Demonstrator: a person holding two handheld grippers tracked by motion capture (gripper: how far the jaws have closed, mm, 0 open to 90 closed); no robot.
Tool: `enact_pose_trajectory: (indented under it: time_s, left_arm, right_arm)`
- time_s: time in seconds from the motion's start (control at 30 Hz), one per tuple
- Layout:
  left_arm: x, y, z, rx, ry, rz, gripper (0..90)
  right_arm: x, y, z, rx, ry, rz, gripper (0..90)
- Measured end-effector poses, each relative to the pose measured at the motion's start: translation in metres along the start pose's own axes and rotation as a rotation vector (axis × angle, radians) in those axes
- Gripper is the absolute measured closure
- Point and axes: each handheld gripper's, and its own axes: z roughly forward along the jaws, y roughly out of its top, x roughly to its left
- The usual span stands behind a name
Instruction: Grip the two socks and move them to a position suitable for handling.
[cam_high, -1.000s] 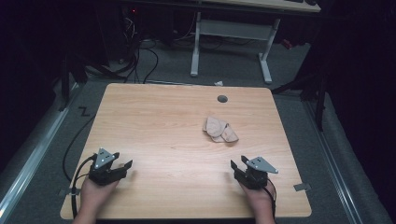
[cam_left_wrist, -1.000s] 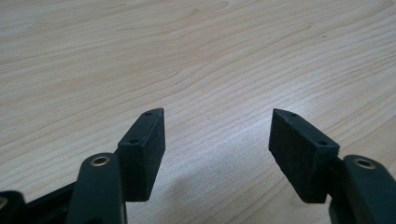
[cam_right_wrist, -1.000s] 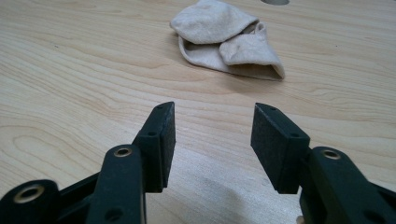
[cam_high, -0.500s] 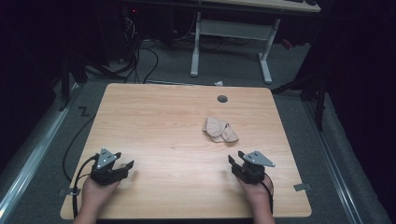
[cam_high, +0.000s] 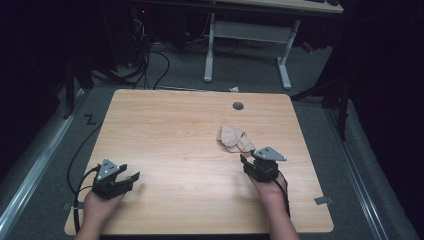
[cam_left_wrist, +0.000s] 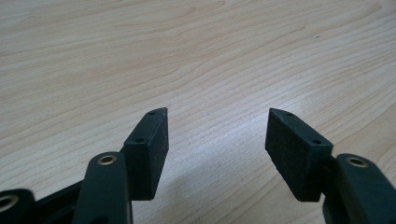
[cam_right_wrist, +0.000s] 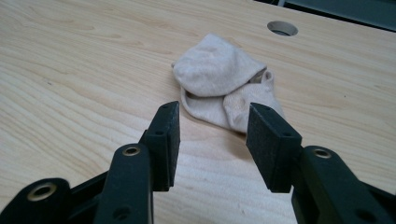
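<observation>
Sock: a crumpled beige sock (cam_high: 235, 139) lies on the right half of the wooden table (cam_high: 170, 130), near a round hole (cam_high: 238, 106).
Right gripper (cam_high: 248, 163): just short of the sock, jaws apart and just been narrowing, nothing between them.
Left gripper (cam_high: 131, 178): near the front left edge, jaws apart over bare wood, just been closing slightly.
Right gripper view: folds of the sock (cam_right_wrist: 224, 84) close up.
Writing: none legible.

No text, label, brand, number or sign can be read on anything here
</observation>
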Motion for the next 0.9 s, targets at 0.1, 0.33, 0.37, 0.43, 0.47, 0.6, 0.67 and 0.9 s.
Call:
enact_pose_trajectory:
  time_s: [0.1,0.33,0.37,0.43,0.47,0.6,0.67,0.9]
  left_arm:
    - [0.001,0.0,-0.001,0.003,0.0,-0.006,41.0]
    - [0.003,0.0,-0.001,-0.001,-0.002,-0.012,41.1]
    - [0.003,0.0,0.0,-0.002,-0.001,-0.01,41.2]
    - [0.003,0.0,0.0,0.0,-0.001,-0.007,41.1]
    - [0.003,0.0,0.001,0.003,-0.001,-0.001,41.1]
    - [0.003,-0.001,-0.001,0.008,-0.002,0.0,41.1]
    - [0.004,-0.001,-0.001,0.0,0.001,-0.002,41.1]
    - [0.003,0.0,0.0,0.006,-0.011,0.002,41.1]
  right_arm:
    - [-0.001,0.005,0.004,0.007,-0.002,-0.002,54.5]
    - [-0.009,0.019,0.021,0.044,-0.028,0.001,51.7]
    - [-0.01,0.02,0.024,0.047,-0.027,-0.003,51.7]
    - [-0.01,0.021,0.027,0.049,-0.03,-0.007,51.7]
    - [-0.011,0.022,0.028,0.054,-0.031,-0.007,51.1]
    - [-0.018,0.028,0.042,0.078,-0.037,0.002,50.4]
    - [-0.02,0.029,0.045,0.089,-0.037,0.006,50.4]
    - [-0.033,0.029,0.065,0.136,-0.042,0.053,48.6]
